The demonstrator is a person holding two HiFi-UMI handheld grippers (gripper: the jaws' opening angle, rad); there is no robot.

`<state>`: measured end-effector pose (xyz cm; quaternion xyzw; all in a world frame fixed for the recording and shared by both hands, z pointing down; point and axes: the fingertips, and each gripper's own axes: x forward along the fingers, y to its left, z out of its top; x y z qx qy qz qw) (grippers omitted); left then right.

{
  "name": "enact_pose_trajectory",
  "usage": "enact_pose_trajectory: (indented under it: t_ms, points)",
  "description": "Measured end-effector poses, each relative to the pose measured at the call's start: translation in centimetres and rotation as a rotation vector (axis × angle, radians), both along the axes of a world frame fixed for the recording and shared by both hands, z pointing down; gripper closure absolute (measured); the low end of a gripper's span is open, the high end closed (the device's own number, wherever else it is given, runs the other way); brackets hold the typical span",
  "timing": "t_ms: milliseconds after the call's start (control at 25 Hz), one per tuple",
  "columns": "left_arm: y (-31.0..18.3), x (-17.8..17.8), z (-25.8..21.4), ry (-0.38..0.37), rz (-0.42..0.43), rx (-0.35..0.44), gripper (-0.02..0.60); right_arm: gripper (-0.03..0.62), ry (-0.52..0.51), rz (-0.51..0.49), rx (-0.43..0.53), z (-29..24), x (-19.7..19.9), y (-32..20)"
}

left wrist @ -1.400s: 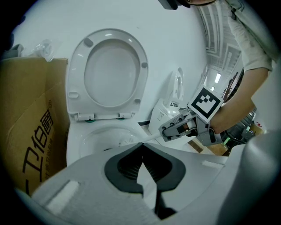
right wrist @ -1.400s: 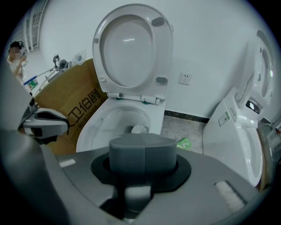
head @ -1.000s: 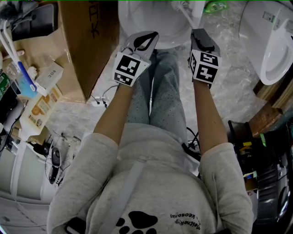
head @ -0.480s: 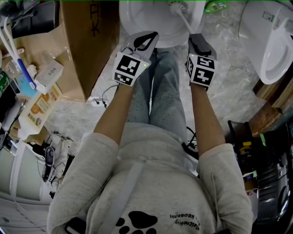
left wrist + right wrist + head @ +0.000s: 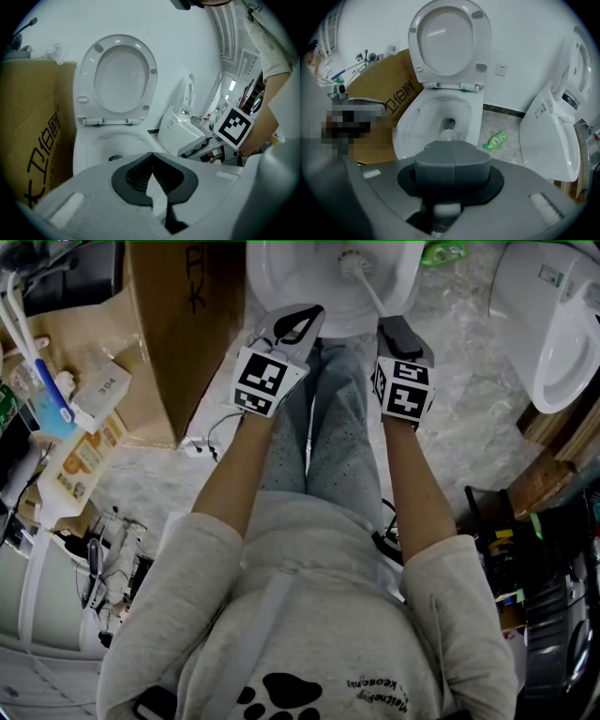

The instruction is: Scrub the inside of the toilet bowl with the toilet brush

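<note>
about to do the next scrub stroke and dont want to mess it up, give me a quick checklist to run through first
1. Right gripper shut on the brush handle: ok.
2. Brush head inside the toilet bowl: ok.
3. Lid up, out of the way: ok.
4. Left gripper shut, empty, outside the bowl: ok.
5. Green bottle on the floor beside the toilet, out of the brush's path: ok.
6. Bristles pressed against the bowl wall: cannot tell.
</note>
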<state>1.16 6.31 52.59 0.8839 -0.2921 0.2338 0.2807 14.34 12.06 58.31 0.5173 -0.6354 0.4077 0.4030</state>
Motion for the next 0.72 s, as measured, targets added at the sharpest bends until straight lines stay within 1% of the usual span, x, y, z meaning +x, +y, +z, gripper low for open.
enact_pose_trajectory:
  t_ms: [280, 720]
  points:
    - [-0.2, -0.8, 0.2, 0.002, -0.016, -0.004, 0.584, 0.444, -0.01, -0.027, -0.029, 0.6, -1.8, 0.9]
    - [-0.4, -2.2, 0.5, 0.003, -0.052, -0.018, 0.584, 0.444, -0.015, -0.069, -0.049, 0.9, -3.6, 1.0]
